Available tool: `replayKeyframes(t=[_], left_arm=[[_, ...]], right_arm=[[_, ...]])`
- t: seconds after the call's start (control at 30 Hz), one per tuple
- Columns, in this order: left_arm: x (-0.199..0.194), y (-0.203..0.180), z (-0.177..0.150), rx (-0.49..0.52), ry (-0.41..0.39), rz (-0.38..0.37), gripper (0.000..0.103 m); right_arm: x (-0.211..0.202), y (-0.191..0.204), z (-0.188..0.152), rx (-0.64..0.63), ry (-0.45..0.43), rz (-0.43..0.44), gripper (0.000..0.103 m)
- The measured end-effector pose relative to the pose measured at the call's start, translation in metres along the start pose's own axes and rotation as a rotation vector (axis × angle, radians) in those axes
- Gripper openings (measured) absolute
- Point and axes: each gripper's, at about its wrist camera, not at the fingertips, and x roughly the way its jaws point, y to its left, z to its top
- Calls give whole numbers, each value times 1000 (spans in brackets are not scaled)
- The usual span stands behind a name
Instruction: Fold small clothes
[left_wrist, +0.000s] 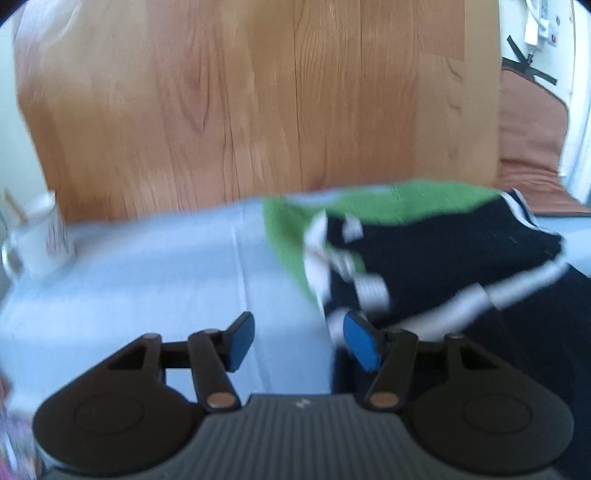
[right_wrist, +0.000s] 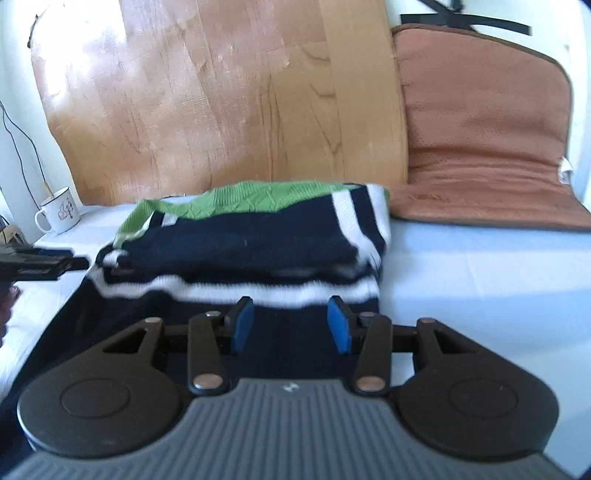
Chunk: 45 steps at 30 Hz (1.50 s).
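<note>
A small knitted sweater (right_wrist: 251, 243), navy with white stripes and a green top part, lies partly folded on the white table (right_wrist: 480, 266). In the left wrist view the sweater (left_wrist: 443, 254) lies to the right, blurred. My left gripper (left_wrist: 299, 341) is open and empty, at the sweater's left edge, its right pad close to the fabric. My right gripper (right_wrist: 291, 323) is open and empty, just above the sweater's near navy part. The left gripper also shows at the left edge of the right wrist view (right_wrist: 74, 263).
A white enamel mug (right_wrist: 59, 216) stands at the table's far left, also in the left wrist view (left_wrist: 44, 240). A wooden board (right_wrist: 221, 103) leans upright behind the table. A brown cushioned pad (right_wrist: 487, 147) lies at the back right.
</note>
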Motion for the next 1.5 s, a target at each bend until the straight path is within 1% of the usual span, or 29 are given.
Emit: replayKeyframes(t=[0.07,0.13,0.2,0.23,0.27,0.3,0.33,0.37,0.4,0.47,0.53,0.6,0.63,0.73,0.77,0.8,0.83,0.87,0.9,0.97,1.07,1.13,1.17,1.23,1.33,1.4,1.43,1.47,1.5], left_arm=[[-1,5,-9,-59,56,-38,56],[7,3,-11,-99,91,-40,56],[17,1,-8,-135,99,-41,57],[21,-1,-4,-144,85,-23,56],[26,-3,-4,-152,81,-10,52],[27,-4,-2,-159,74,2,46],[30,-6,0,-160,67,7,19],[32,-7,1,-163,68,9,12],[32,-4,0,-189,69,21,11],[30,3,-2,-251,64,79,11],[27,9,-8,-297,45,109,11],[24,6,-11,-288,35,131,11],[24,3,-12,-270,33,143,15],[15,-3,-17,-223,52,183,40],[7,-2,-20,-220,60,180,40],[-3,0,-26,-220,64,157,40],[-17,3,-34,-220,75,113,43],[-30,7,-42,-220,89,65,49],[-46,10,-55,-223,105,-6,52],[-71,16,-80,-227,128,-98,58],[-106,14,-120,-225,160,-183,64],[-125,11,-137,-229,174,-229,69],[-135,9,-144,-242,186,-260,74],[-148,5,-158,-275,206,-314,78],[-161,-4,-174,-305,202,-330,80],[-170,-10,-180,-315,188,-321,77],[-171,-12,-180,-321,186,-315,64],[-169,-17,-181,-326,192,-312,49],[-166,-20,-182,-331,211,-309,14]], right_arm=[[-8,-9,-14,27,2,-30,49],[-14,-18,-25,53,22,-57,49],[-19,-24,-35,50,24,-97,49],[-20,-25,-39,43,26,-120,49],[-22,-28,-44,51,32,-137,49],[-25,-31,-49,72,22,-128,49],[-29,-33,-53,93,11,-109,46],[-33,-34,-56,105,9,-97,10],[-36,-34,-58,113,15,-81,8],[-43,-38,-61,150,7,-86,7],[-46,-42,-67,162,-3,-89,7],[-49,-43,-70,173,-9,-89,7],[-49,-41,-71,167,-10,-94,7],[-51,-40,-70,176,-4,-90,12],[-56,-43,-72,201,3,-66,14],[-62,-47,-75,223,9,-42,22],[-70,-50,-80,246,13,-13,27],[-80,-53,-86,265,13,16,35],[-91,-54,-93,278,12,38,37],[-113,-60,-108,309,12,92,37],[-139,-67,-131,367,23,174,37],[-151,-67,-142,386,29,181,37],[-155,-68,-147,390,31,173,37],[-160,-69,-156,403,31,171,37],[-160,-68,-164,429,23,200,37],[-158,-67,-167,446,20,231,35],[-156,-66,-168,456,24,245,33],[-153,-64,-169,463,38,263,23],[-151,-62,-169,461,54,274,12]])
